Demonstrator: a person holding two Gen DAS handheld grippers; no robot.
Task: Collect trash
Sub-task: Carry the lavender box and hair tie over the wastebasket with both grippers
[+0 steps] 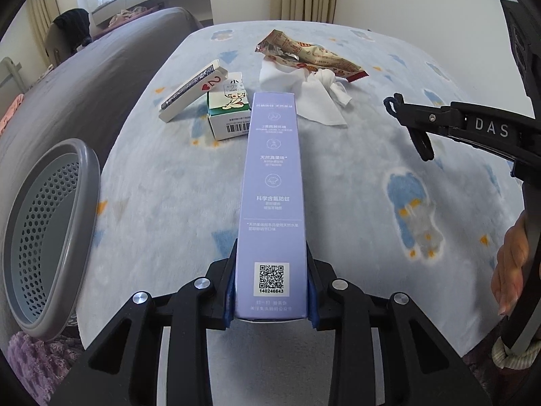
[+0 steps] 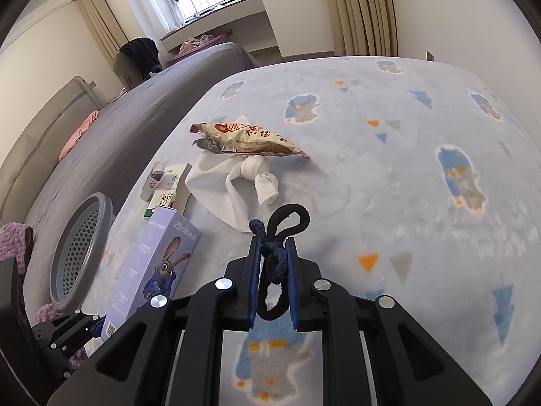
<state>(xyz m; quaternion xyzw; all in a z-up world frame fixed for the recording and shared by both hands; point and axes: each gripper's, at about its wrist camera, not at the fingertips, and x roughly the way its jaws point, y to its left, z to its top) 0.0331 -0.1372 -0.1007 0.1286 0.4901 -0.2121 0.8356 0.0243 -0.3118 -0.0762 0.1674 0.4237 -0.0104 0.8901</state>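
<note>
Box [image 1: 272, 203], a long purple carton, is clamped in the left gripper [image 1: 270, 299] above the blanket [image 1: 372, 182], while the right gripper [image 2: 273, 280] pinches a dark hair tie [image 2: 275, 257]; the carry step seems in hand, and next calls for swinging toward the bin [image 1: 84, 182] at nine o'clock.

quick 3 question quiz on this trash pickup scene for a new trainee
1. True or false: the left gripper is shut on the purple box.
2. What does the right gripper hold? A) snack wrapper B) dark hair tie C) white tissue
3. Fill in: on the blanket, the snack wrapper lies partly on top of the white ____.

Key:
1. True; its pads press on both sides of the box.
2. B, the dark hair tie.
3. tissue
</note>
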